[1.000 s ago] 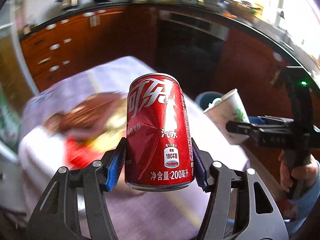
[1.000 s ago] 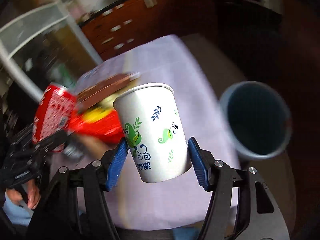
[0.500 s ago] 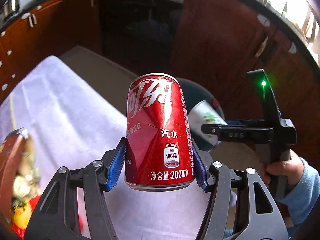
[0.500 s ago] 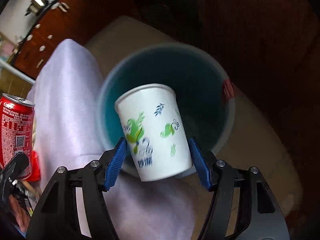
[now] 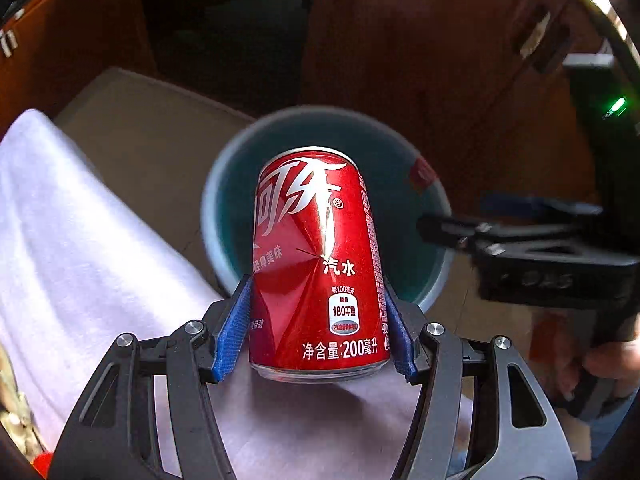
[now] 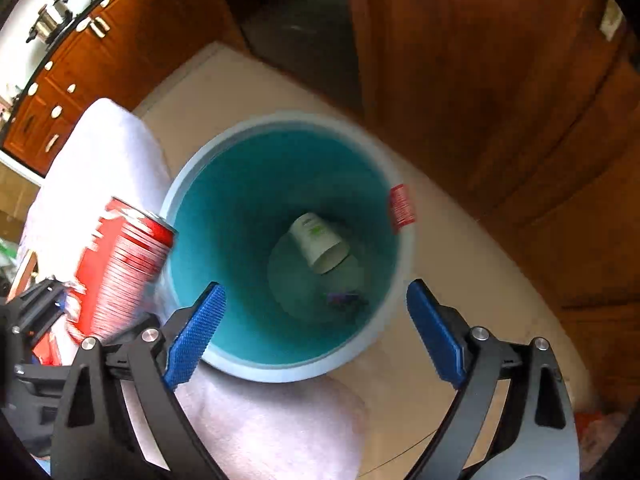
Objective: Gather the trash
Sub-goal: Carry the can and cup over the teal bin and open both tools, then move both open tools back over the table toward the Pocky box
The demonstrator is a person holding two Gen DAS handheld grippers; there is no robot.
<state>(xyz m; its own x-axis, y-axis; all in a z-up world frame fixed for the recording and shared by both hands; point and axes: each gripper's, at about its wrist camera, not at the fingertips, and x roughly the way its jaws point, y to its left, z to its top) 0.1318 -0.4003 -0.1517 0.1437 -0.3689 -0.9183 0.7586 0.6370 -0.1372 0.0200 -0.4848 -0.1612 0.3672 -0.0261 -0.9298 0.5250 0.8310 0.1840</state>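
1. Teal plastic fills the right wrist view: the bin (image 6: 224, 216) stands on the floor just beside the cloth-covered tabletop (image 6: 100, 148), and the paper cup (image 6: 320, 242) now lies on its side at the bottom of it.

2. Half a second ago that cup sat between the blue pads of the right gripper (image 6: 316, 332), over the bin's mouth. Its jaws have just been opening and now stand wide with nothing between them, so the cup has dropped in.

3. One piece of trash therefore looks collected. A small dark scrap lies near the cup on the bin floor; what it is cannot be told.

4. The left gripper (image 5: 316, 330) has its jaws clamped on the red soda can (image 5: 316, 264), pads (image 5: 232, 328) pressing both flanks low on the body. The can is upright in the grip and visibly dented.

5. A second ago the can was held over the tabletop; it is now near the bin's rim, on the tabletop side in the right wrist view.

6. My reading: the can is the next item to go in, and it needs carrying a little further over the opening before release, since a drop from here might strike the rim.

7. More litter, red and yellow, shows at the left edge of the tabletop, so the job is not finished.
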